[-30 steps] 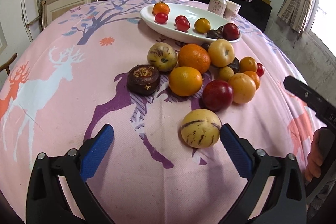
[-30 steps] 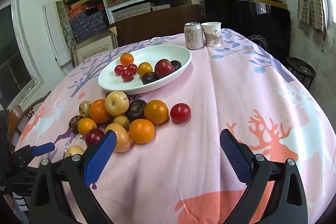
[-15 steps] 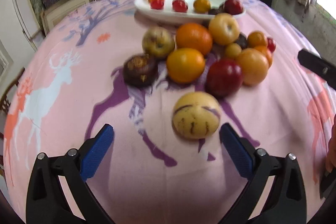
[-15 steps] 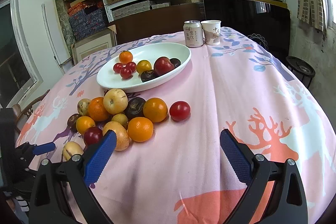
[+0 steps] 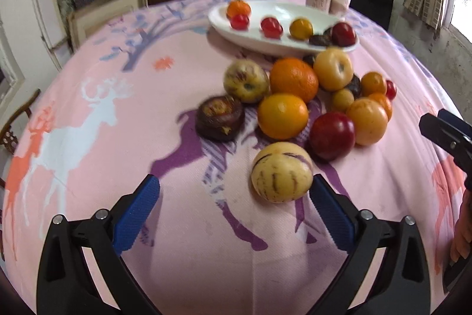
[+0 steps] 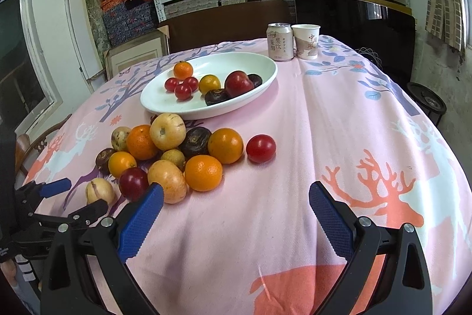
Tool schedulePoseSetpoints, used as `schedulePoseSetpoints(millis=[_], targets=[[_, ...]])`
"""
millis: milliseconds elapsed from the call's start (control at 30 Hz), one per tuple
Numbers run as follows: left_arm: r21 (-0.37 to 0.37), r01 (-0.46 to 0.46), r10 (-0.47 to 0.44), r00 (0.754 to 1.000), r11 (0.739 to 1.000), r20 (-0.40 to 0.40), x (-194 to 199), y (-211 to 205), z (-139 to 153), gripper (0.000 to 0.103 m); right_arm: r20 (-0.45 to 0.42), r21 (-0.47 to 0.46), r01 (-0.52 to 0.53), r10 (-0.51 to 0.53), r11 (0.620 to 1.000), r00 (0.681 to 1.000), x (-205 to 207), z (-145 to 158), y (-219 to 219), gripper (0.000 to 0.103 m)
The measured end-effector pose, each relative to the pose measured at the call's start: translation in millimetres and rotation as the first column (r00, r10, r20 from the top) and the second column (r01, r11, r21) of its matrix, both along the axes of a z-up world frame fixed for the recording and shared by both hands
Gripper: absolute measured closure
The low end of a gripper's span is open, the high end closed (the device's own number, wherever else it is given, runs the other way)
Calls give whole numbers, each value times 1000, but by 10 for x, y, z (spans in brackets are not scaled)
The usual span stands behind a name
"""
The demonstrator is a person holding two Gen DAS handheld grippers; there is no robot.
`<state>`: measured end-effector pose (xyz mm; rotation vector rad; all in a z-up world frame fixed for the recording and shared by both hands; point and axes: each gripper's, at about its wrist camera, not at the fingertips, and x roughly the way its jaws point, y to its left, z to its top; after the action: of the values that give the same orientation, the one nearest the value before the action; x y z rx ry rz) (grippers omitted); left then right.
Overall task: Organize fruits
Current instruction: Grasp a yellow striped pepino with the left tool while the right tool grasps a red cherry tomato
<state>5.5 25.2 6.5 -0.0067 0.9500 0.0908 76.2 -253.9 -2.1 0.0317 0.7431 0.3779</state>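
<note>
We see the left hand-held gripper (image 5: 234,201) low over the surface (image 5: 88,114), jaws wide apart, nothing clamped. The striped yellow melon (image 5: 281,171) lies on the pink deer cloth between its blue pads (image 5: 135,211), close against the right-side pad; whether it touches we cannot tell. Just beyond it sits the fruit pile: dark brown fruit (image 5: 219,117) at left, then a speckled green-yellow fruit (image 5: 246,80), two oranges (image 5: 282,115), a yellow apple (image 5: 333,68), a red plum (image 5: 332,135) and a yellow-orange fruit (image 5: 367,120) touching it. Behind the pile the white plate (image 5: 265,37) holds small red tomatoes, a yellow one, an orange one and dark fruit. This view is a bit blurred.

In the right wrist view we see the left tool at the far left edge, straddling the same melon (image 6: 99,191). The pile sits left of centre, with one red tomato (image 6: 261,148) just apart on its right side. The plate (image 6: 165,105) is behind, with a can (image 6: 279,42) and paper cup (image 6: 306,41) side by side further back. The right hand-held gripper (image 6: 235,214) has jaws spread wide, empty, over bare cloth right of the pile
</note>
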Motion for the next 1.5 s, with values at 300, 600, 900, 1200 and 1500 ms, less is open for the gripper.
schedulePoseSetpoints(millis=[300,600,900,1200,1500], targets=[[-12,-9,9,1000,1000,-24,90,5,-54,4,-29,-28,-54,53,998,998,13,-58,91,19],[-12,-10,9,1000,1000,-22,95,7,-55,4,-69,-9,-8,7,1000,998,134,-95,-164,56],[-12,-10,10,1000,1000,-23,93,7,-53,4,-49,-119,-64,58,991,997,500,-140,10,75],[-51,11,-11,1000,999,-5,83,29,-33,4,-69,-102,-57,50,993,996,776,-172,38,76],[-48,67,-66,997,997,28,24,-76,13,35,-82,-77,-46,40,996,996,834,-201,27,75]])
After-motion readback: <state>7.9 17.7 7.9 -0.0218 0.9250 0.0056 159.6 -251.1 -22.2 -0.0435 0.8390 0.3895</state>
